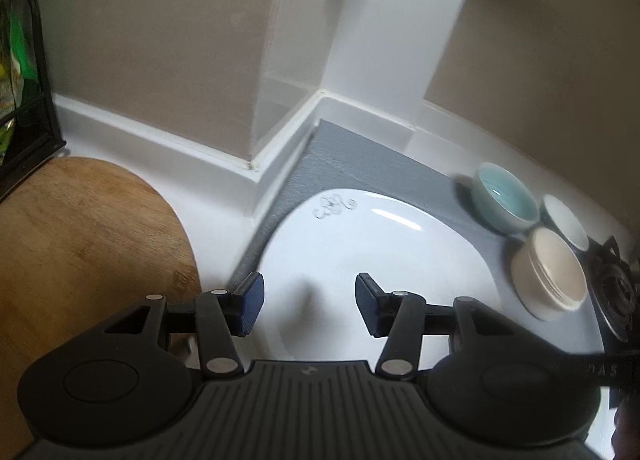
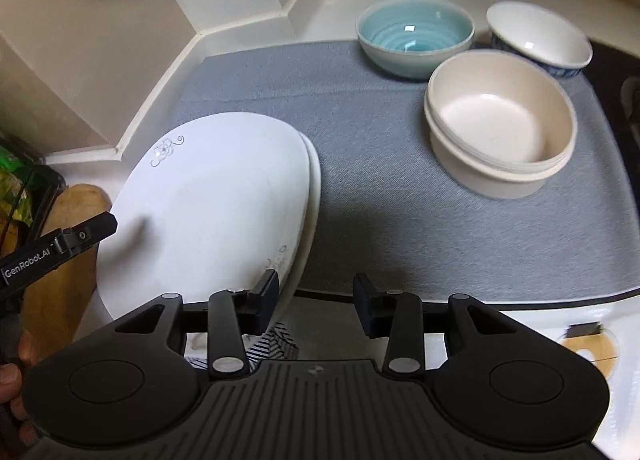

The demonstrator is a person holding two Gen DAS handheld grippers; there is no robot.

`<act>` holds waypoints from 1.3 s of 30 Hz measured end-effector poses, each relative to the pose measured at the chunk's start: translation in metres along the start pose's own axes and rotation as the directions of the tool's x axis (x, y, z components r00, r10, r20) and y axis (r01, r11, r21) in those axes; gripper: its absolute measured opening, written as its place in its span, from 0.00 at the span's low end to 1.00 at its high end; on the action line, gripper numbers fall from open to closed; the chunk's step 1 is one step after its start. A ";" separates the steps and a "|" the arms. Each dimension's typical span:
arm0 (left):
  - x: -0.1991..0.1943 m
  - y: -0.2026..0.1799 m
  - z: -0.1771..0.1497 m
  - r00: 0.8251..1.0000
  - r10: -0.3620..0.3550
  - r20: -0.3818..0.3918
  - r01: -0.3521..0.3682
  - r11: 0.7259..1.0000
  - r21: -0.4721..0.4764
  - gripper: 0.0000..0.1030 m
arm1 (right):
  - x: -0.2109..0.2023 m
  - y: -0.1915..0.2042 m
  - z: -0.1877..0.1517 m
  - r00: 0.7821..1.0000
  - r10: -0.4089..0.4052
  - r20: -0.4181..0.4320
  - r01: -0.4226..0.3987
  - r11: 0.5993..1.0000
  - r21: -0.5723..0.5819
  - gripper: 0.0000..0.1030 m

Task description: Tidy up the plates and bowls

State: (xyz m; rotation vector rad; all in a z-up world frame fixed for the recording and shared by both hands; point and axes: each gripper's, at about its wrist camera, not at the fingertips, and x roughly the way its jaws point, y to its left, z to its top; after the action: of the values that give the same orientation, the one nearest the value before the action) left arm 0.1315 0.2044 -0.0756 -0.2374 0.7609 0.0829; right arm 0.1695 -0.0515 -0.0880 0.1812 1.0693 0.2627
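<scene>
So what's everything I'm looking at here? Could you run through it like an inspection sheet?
Surface: grey mat on a white counter.
Job's things: stacked white plates; blue bowl, cream bowl stack and white bowl clustered together.
Clutter: wooden board and black rack beside the mat.
Grippers: left claw open over the plates, empty; right claw open at the plates' edge, empty.
Cables: nothing seen.
Surroundings: beige wall corner, stove burner.

Both grippers open, angled downward

The left gripper (image 1: 310,302) and right gripper (image 2: 316,306) stood with jaws parted (nothing between the pads); a hand (image 2: 12,376) showed at the right view's left edge.
</scene>
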 end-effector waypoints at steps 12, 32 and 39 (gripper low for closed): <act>-0.041 -0.085 -0.037 0.999 -0.036 0.018 0.034 0.994 0.106 0.18 | -0.037 -0.060 -0.019 0.995 0.077 0.063 -0.078 0.997 0.015 0.41; -0.117 -0.156 -0.093 0.994 -0.047 0.103 0.031 0.988 0.154 0.19 | -0.066 -0.170 0.001 0.973 0.128 0.191 -0.149 0.984 0.099 0.33; -0.125 -0.158 -0.092 0.994 -0.006 0.110 -0.012 0.986 0.164 0.19 | -0.059 -0.194 0.022 0.969 0.129 0.209 -0.168 0.969 0.180 0.38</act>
State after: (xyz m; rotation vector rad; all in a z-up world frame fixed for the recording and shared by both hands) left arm 0.0045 0.0306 -0.0245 -0.0737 0.6542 0.0357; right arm 0.1862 -0.2549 -0.0816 0.4584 0.8858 0.2687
